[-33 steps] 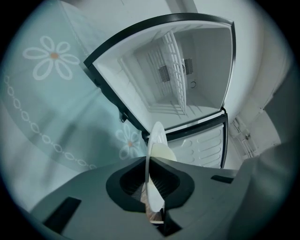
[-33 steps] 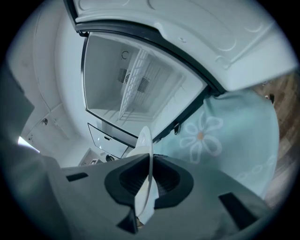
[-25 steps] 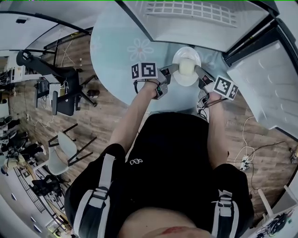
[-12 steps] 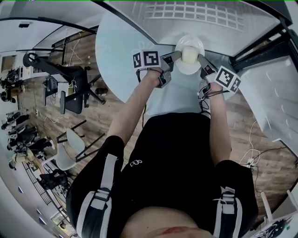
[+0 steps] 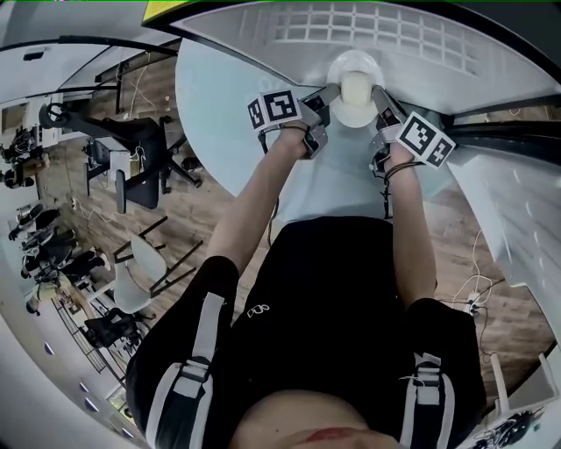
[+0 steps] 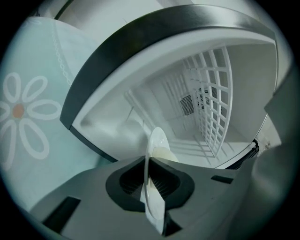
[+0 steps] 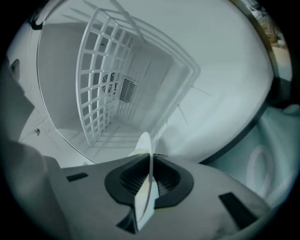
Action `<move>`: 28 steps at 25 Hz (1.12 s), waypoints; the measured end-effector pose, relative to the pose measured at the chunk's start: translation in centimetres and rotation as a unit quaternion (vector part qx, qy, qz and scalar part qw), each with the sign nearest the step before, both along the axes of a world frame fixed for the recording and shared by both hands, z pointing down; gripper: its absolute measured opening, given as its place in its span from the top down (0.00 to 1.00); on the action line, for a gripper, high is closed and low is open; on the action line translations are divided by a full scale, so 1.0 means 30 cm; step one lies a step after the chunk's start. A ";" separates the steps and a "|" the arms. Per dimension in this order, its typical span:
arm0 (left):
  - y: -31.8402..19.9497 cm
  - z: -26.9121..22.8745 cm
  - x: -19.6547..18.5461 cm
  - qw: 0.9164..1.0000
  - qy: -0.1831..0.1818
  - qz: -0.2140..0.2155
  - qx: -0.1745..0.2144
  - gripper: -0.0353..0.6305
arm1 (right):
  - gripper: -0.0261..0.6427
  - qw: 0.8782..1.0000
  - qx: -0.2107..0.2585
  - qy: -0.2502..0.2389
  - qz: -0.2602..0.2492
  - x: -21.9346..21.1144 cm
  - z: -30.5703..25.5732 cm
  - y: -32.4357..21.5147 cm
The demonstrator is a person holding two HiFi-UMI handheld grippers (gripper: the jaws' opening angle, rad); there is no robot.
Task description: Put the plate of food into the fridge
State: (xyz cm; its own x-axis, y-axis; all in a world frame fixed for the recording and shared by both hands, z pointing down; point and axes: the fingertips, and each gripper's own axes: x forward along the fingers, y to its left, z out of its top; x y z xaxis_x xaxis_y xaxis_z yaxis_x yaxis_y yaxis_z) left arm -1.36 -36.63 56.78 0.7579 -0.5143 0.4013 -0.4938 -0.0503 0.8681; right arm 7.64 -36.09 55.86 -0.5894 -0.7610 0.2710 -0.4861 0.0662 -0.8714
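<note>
A white plate point(image 5: 354, 66) with a pale block of food point(image 5: 355, 90) is held level between both grippers at the mouth of the open fridge point(image 5: 368, 26). My left gripper point(image 5: 326, 98) is shut on its left rim. My right gripper point(image 5: 382, 98) clamps the right rim, and its jaws are opening slightly with the rim still between the pads. In the left gripper view the plate point(image 6: 157, 143) stands edge-on in the jaws of the left gripper point(image 6: 149, 180), with the fridge's white inside behind it. The right gripper view shows the plate point(image 7: 143, 145) in the right gripper point(image 7: 151, 180) the same way.
A white wire shelf point(image 6: 211, 98) point(image 7: 101, 79) runs across the fridge cavity beside the plate. The fridge door point(image 5: 513, 206) stands open at the right. A pale table with a flower print point(image 5: 219, 96) lies at the left, and office chairs point(image 5: 140, 167) stand on the wooden floor.
Both grippers have carried the plate forward, from over the table's edge to the lip of the fridge opening. The person has stepped closer to the fridge.
</note>
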 end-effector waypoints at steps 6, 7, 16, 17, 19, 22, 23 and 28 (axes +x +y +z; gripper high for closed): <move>-0.062 0.013 0.001 1.000 0.014 -0.016 -0.001 0.92 | 0.91 0.999 0.013 0.038 0.003 0.007 0.006 -0.071; -0.069 0.020 0.016 1.000 0.015 -0.018 -0.002 0.92 | 0.91 0.999 0.013 0.044 0.005 0.023 0.014 -0.078; -0.141 0.039 0.057 0.998 0.034 -0.049 -0.014 0.91 | 0.90 0.993 0.050 0.106 0.030 0.073 -0.006 -0.141; -0.152 0.038 0.060 0.998 0.039 -0.055 -0.011 0.91 | 0.90 0.991 0.053 0.117 0.031 0.079 -0.007 -0.146; -0.177 0.029 0.071 0.997 0.044 -0.062 -0.002 0.91 | 0.90 0.988 0.058 0.141 0.035 0.101 -0.002 -0.152; -0.206 -0.004 0.057 0.996 0.046 -0.076 0.017 0.74 | 0.79 0.983 0.060 0.167 0.045 0.123 -0.002 -0.142; -0.209 -0.015 0.051 0.995 0.048 -0.079 0.022 0.67 | 0.78 0.982 0.060 0.174 0.044 0.122 -0.005 -0.138; -0.184 -0.004 0.016 0.997 0.004 -0.074 0.028 0.60 | 0.74 0.974 0.073 0.211 0.043 0.126 -0.036 -0.128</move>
